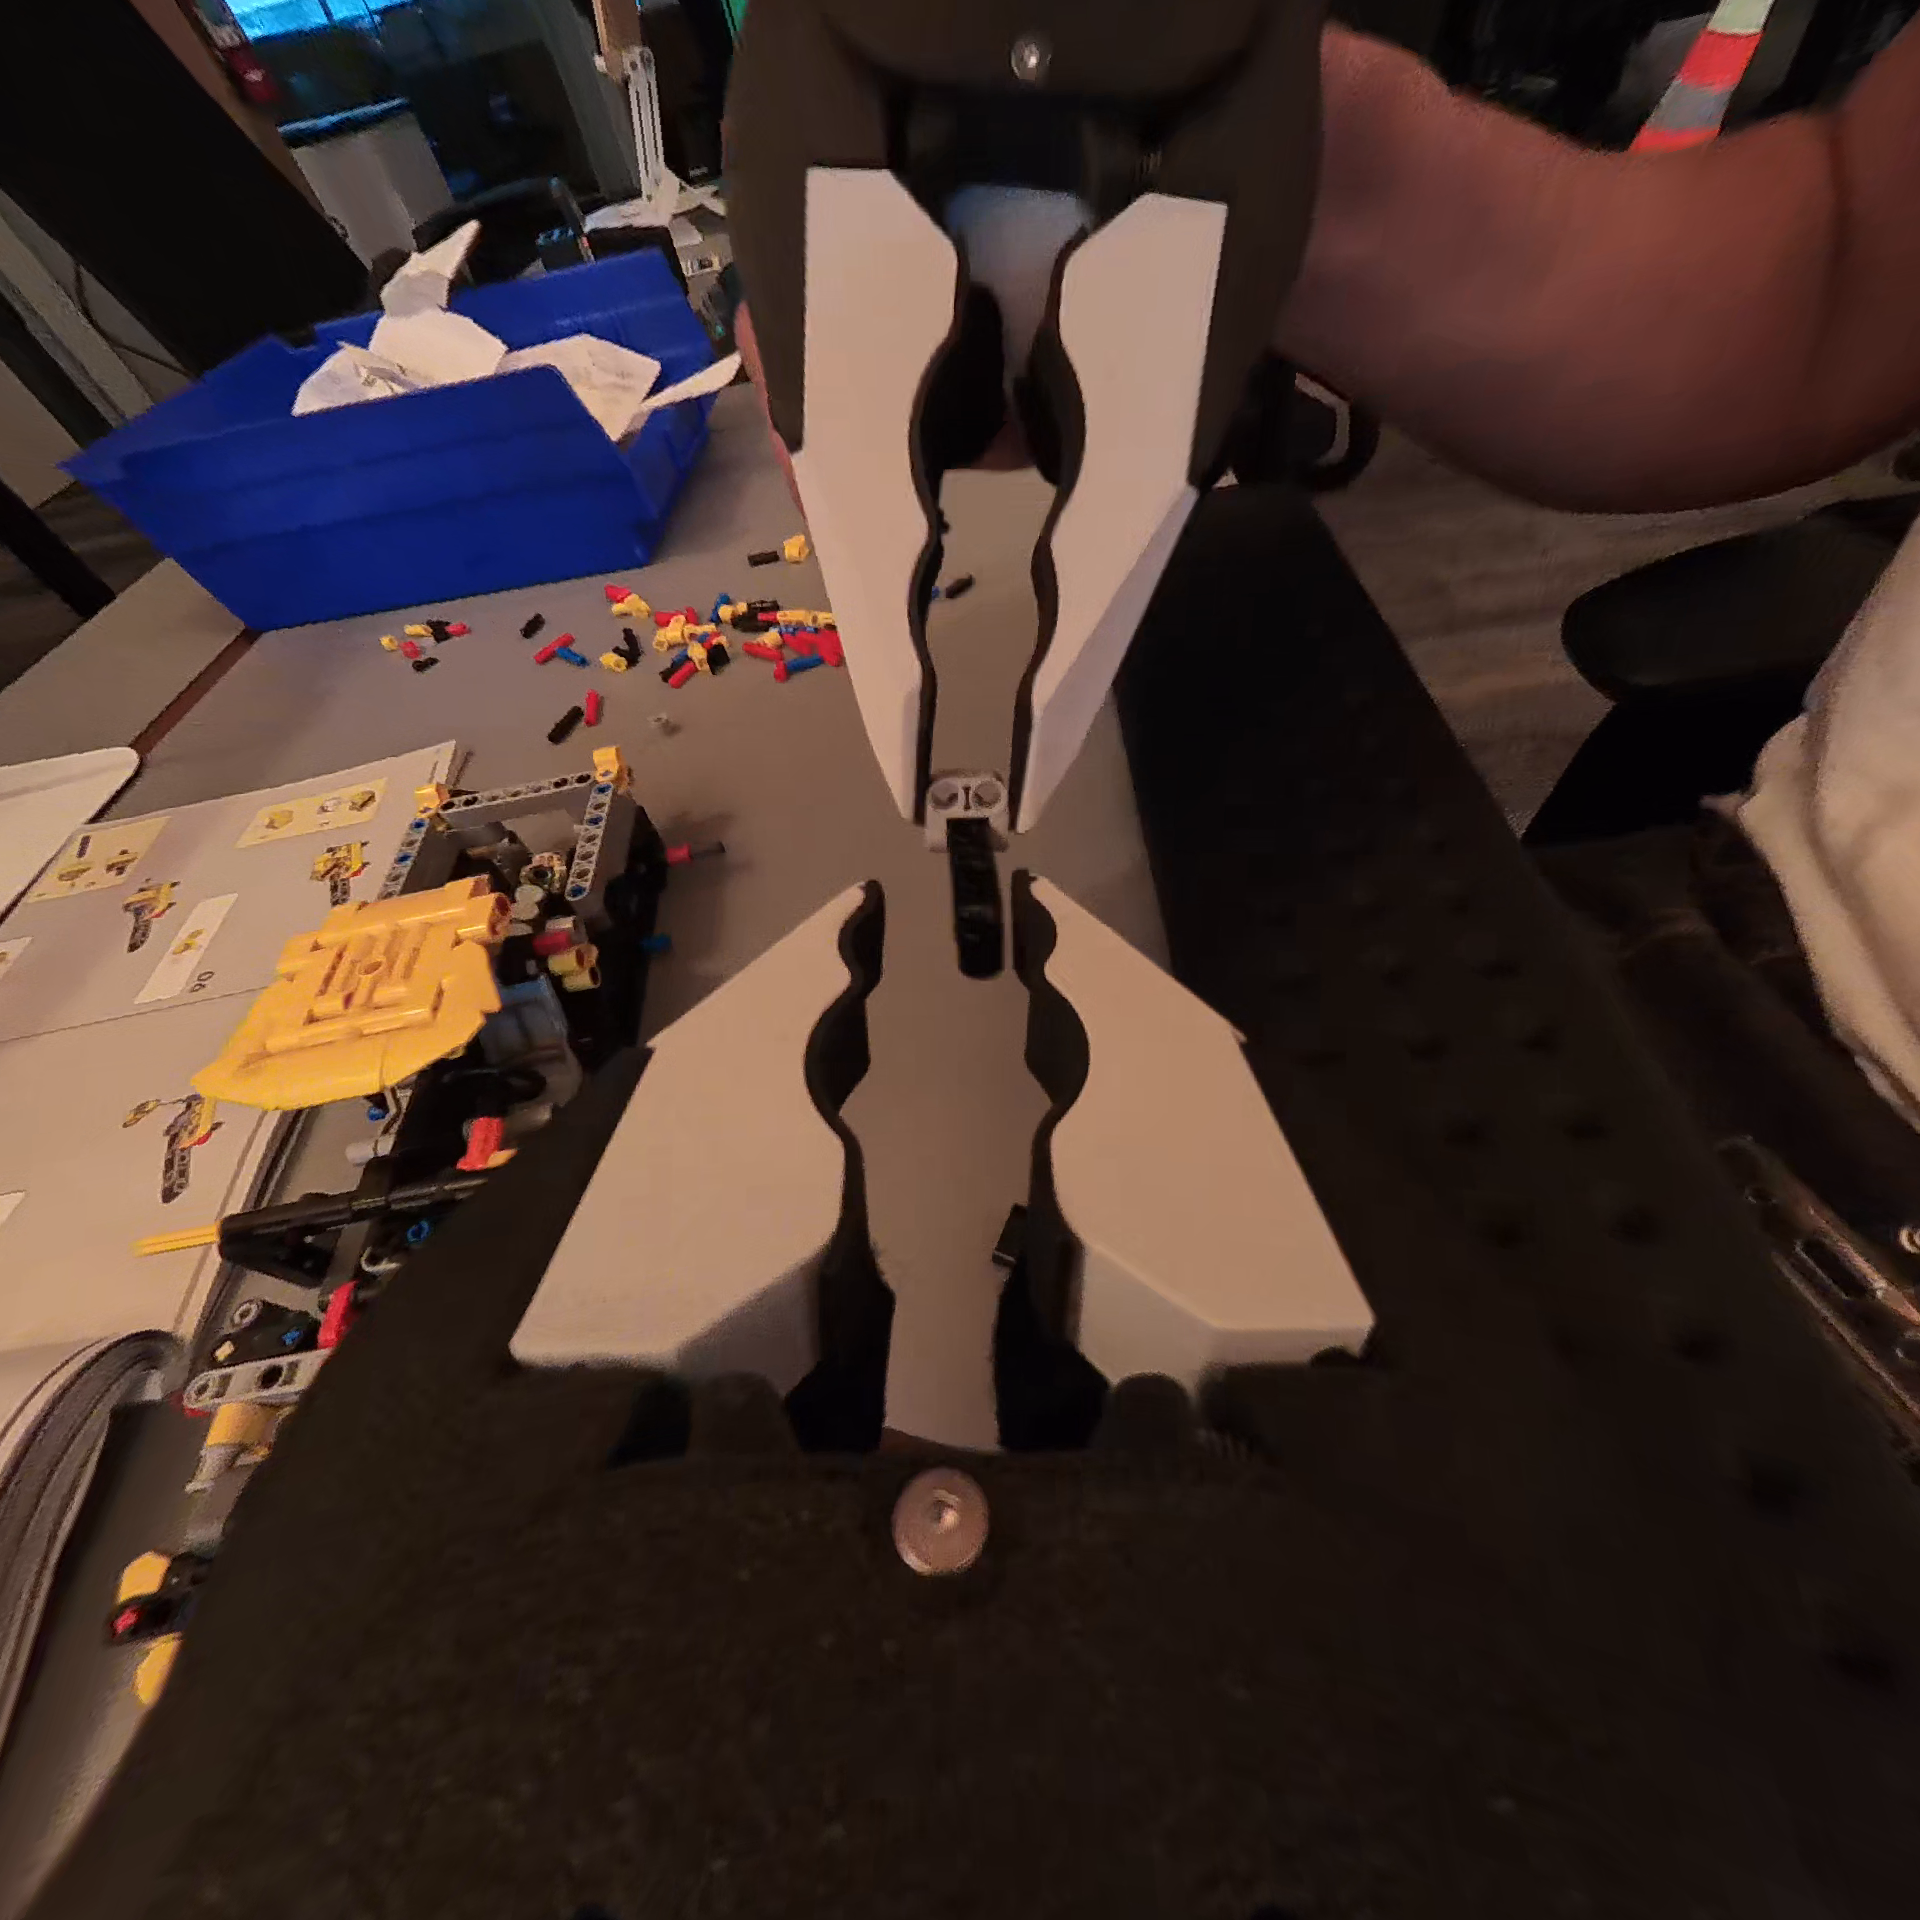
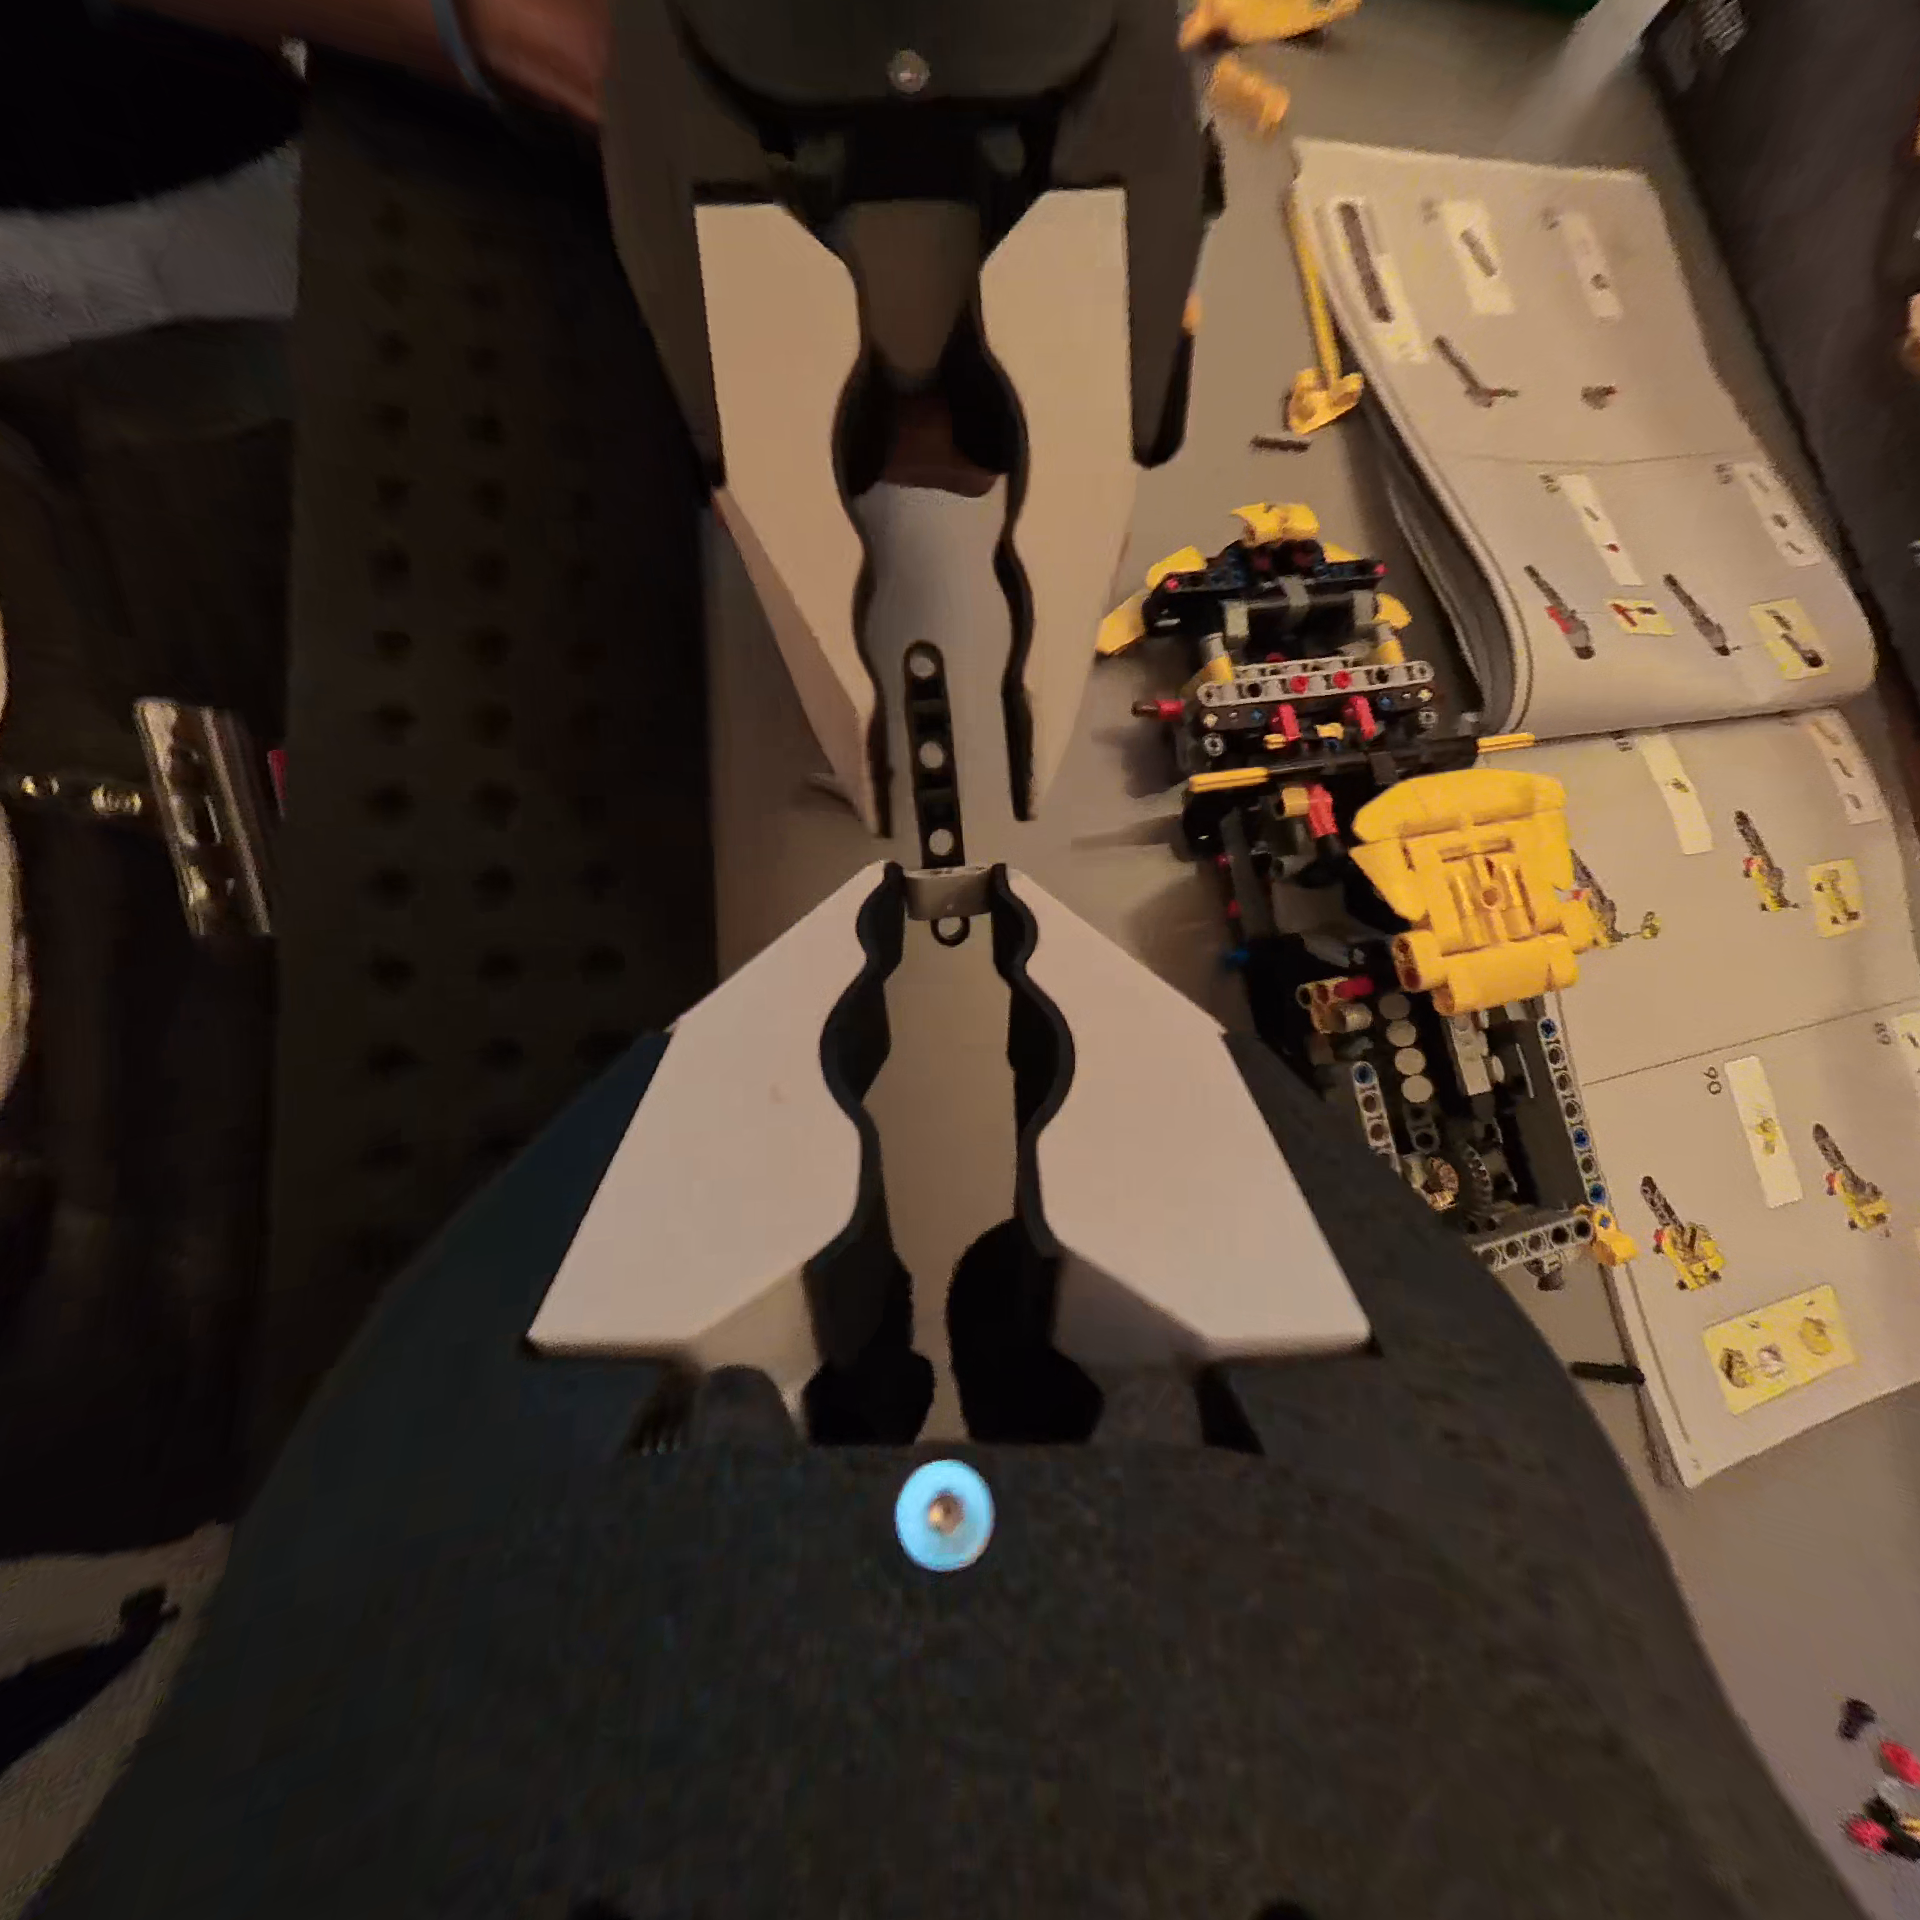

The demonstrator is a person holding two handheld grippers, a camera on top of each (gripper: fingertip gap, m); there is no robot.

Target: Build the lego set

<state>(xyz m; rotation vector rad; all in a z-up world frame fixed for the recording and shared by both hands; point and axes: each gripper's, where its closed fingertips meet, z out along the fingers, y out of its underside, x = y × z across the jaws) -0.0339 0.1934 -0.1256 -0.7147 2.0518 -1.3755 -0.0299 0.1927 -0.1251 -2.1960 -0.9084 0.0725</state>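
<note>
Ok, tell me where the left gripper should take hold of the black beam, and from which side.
Grip the black beam by its free end, away from the grey connector pinched in the right gripper. Come in end-on with the left gripper, whose open fingers straddle it, and close on its smooth long edges, probably the steadiest hold.

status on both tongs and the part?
Right tongs shut on grey connector. Left tongs open around black beam. Parts joined, midair. Nothing in the way.
</note>
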